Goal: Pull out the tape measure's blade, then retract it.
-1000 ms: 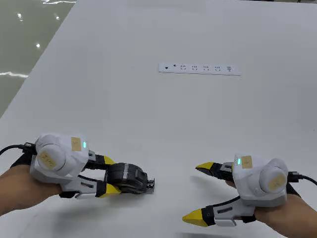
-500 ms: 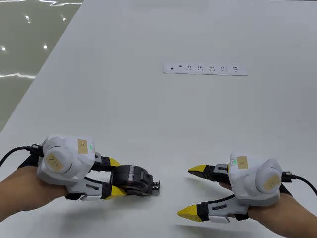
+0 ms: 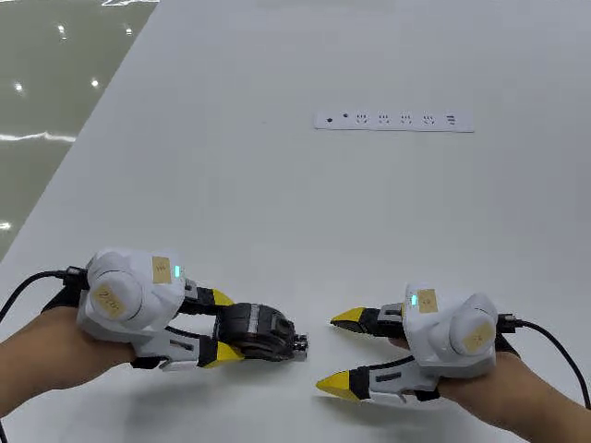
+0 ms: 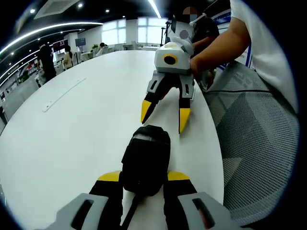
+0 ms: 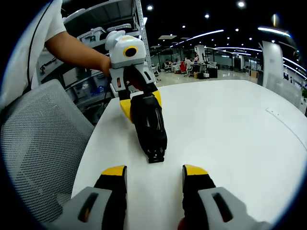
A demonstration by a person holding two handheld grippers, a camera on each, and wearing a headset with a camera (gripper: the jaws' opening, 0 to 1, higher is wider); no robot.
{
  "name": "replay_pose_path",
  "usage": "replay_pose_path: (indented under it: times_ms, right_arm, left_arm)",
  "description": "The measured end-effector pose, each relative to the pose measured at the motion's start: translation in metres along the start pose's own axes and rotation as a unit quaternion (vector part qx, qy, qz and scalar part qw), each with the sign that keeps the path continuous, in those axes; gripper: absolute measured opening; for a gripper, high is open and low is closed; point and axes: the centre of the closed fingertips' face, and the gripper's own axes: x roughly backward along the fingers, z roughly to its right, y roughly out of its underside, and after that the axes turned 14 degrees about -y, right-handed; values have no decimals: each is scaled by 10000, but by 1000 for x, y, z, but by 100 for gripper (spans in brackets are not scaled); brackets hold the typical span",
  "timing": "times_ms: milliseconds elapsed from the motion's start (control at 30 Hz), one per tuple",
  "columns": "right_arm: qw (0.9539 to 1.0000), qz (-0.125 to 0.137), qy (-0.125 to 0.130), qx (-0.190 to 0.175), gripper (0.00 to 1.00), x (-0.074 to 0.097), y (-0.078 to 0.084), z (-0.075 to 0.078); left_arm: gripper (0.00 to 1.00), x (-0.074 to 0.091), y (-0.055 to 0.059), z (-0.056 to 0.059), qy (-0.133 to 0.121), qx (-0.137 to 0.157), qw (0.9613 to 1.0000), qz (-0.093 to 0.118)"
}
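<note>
Head view shows the left gripper still clamped on the black tape measure, which rests on the white table near 7 o'clock. At its 3 o'clock the right gripper, jaws spread apart, has closed in since a second ago, leaving a narrower gap to the blade hook. The blade sits retracted.

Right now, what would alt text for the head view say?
The left tool grips a black tape measure on a white table, and the right tool faces it with open jaws. A white power strip lies farther back.
</note>
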Motion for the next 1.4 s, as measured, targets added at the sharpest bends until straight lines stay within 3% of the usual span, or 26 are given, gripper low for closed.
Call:
replay_pose_path:
  times_ms: [933, 1400]
  right_arm:
    - [9993, 114, -174, 321, 27, -24, -14, 11]
    - [9988, 0, -359, 342, 16, -30, -7, 6]
  left_arm:
    - [29, 0, 0, 0, 52, -7, 10000, 24]
    - [29, 0, 0, 1, 85, -93, 9999, 13]
